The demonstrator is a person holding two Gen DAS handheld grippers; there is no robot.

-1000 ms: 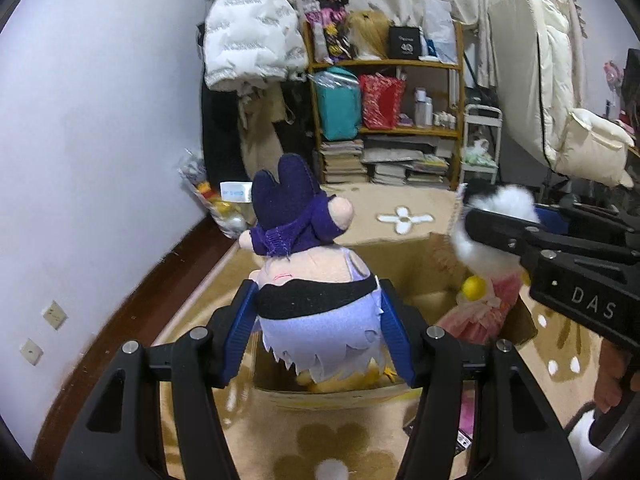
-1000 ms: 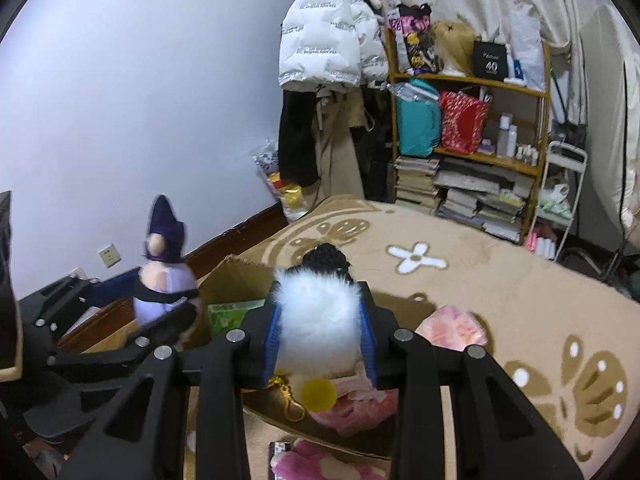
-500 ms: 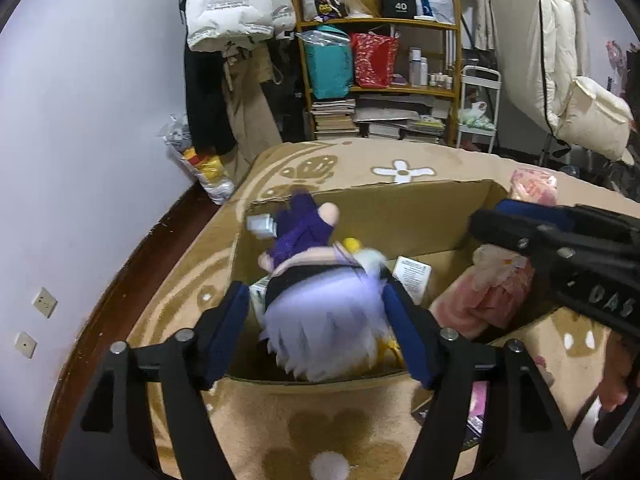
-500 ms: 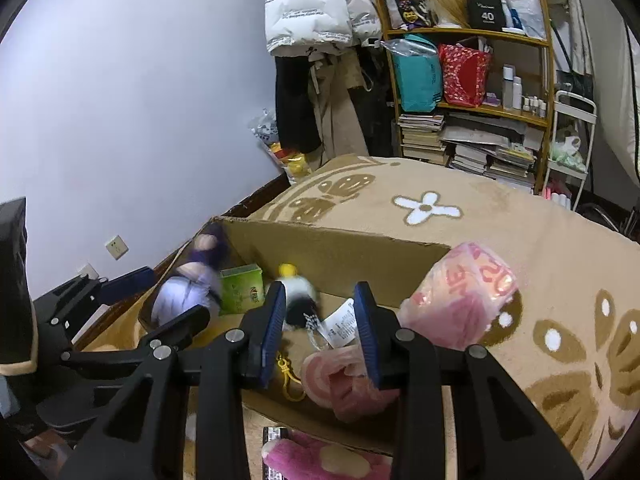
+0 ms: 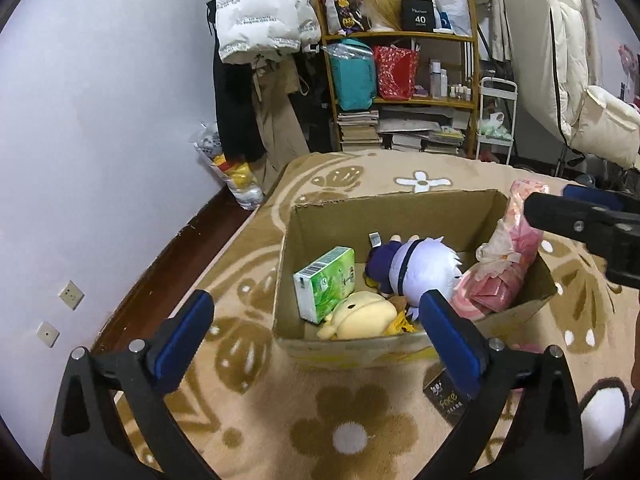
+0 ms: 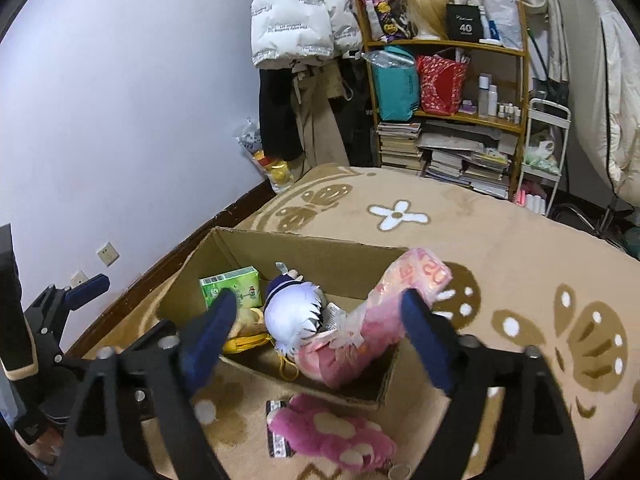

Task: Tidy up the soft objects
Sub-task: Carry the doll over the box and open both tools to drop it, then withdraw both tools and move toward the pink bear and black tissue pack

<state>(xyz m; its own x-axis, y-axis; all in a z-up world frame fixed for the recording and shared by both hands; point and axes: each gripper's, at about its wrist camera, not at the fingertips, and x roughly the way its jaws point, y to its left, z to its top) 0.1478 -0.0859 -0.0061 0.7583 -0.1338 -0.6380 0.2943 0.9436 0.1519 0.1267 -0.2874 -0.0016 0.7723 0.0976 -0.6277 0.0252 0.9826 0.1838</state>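
An open cardboard box (image 5: 384,212) (image 6: 304,246) sits on the tan flowered rug. Inside lie a purple-and-lilac plush doll (image 5: 416,266) (image 6: 294,314), a yellow plush (image 5: 362,316), a green tissue pack (image 5: 326,282) (image 6: 234,286) and a pink wrapped bundle (image 5: 508,256) (image 6: 372,320) leaning on the right wall. My left gripper (image 5: 316,340) is open and empty over the box's near edge. My right gripper (image 6: 316,338) is open and empty above the box. A pink paw plush (image 6: 336,432) lies on the rug in front of the box.
A small black box (image 5: 448,400) (image 6: 278,428) lies on the rug by the cardboard box. A wooden shelf (image 5: 400,92) with books and bags stands at the back. A white jacket (image 5: 260,12) hangs beside it. The purple wall (image 5: 100,120) runs along the left.
Both grippers opened. The purple doll left my left gripper and the white fluffy toy left my right gripper; the doll now lies in the box. Both grippers tilted down over the box.
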